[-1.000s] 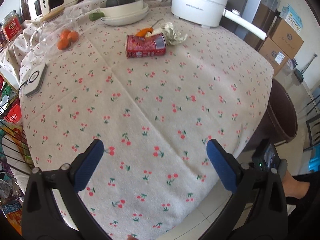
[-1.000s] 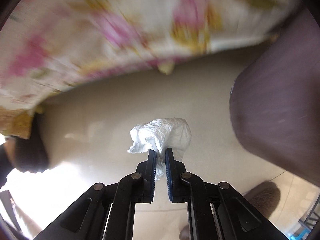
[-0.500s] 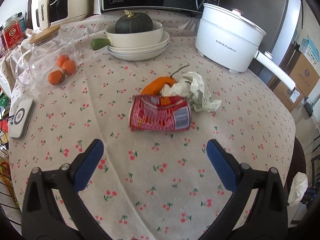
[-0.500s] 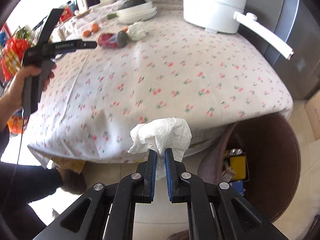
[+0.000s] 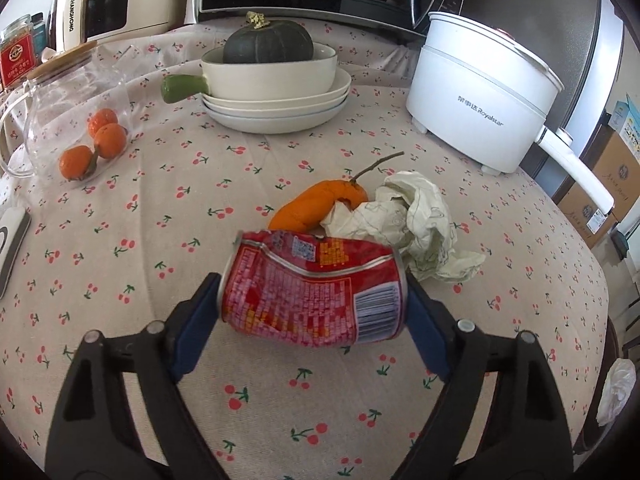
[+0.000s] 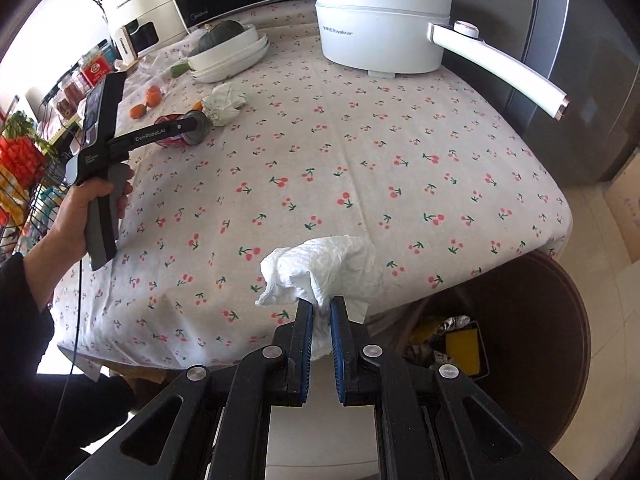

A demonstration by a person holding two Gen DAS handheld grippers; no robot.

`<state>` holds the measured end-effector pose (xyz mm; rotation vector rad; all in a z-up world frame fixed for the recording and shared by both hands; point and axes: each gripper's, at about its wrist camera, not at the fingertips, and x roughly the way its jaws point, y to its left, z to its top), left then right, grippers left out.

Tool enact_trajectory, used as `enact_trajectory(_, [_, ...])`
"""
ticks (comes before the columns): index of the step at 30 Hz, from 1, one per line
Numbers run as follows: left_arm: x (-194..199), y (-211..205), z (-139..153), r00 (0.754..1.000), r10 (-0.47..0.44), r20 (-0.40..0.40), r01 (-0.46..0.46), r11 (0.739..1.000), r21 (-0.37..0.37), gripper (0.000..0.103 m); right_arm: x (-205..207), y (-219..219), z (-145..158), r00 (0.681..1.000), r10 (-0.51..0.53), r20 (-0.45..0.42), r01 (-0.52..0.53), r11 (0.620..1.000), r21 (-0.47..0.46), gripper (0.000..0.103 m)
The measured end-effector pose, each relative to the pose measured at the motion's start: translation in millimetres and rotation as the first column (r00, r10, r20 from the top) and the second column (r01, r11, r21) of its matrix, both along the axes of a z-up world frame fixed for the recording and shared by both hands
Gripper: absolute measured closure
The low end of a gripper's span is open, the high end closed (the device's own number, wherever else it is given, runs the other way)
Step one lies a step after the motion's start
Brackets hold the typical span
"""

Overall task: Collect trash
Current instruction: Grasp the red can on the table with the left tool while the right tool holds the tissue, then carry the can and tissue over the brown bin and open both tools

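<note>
Red can point(image 5: 314, 294) first — crushed, lying on its side on the cherry-print tablecloth point(image 5: 120, 208), and my left gripper point(image 5: 312, 312) has its blue fingers point(image 5: 196, 330) spread either side of it, one at each end. I can't tell whether the pads are touching metal yet; I read it as bracketed, not gripped. Taking it end to end makes sense, since the dented middle offers no flat face.

Just beyond the can, touching it, sits a crumpled paper wad point(image 5: 416, 224) with an orange peel point(image 5: 316, 204) at its left — more trash, I'd say.

Over on the right, my right gripper point(image 6: 321, 332) is pinching a white tissue point(image 6: 320, 268), fingers pressed nearly together on it. It hangs off the near table edge, with the brown bin point(image 6: 552, 340) low to the right — held there, I'd guess, for the drop.

Pot point(image 5: 480, 100) and stacked dishes point(image 5: 276, 92) sit far back, well apart.
</note>
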<state>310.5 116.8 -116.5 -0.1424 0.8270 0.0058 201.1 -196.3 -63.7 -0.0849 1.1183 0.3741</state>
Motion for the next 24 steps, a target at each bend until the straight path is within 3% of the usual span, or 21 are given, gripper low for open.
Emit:
enact_trajectory(13, [-71,-54,43,0.989,-0.145,-0.01,0.146,0.986,0.081,0.017,-14,-52,22,0.984,-0.168,0.05,0.166,0.985,0.045,0.093])
enact_trajectory(24, [-126,-141,67,0.954,-0.298,0.011,0.297,0.953,0.051,0.017,-52,-99,8,0.971,-0.239,0.021,0.237,0.969,0.074,0.092])
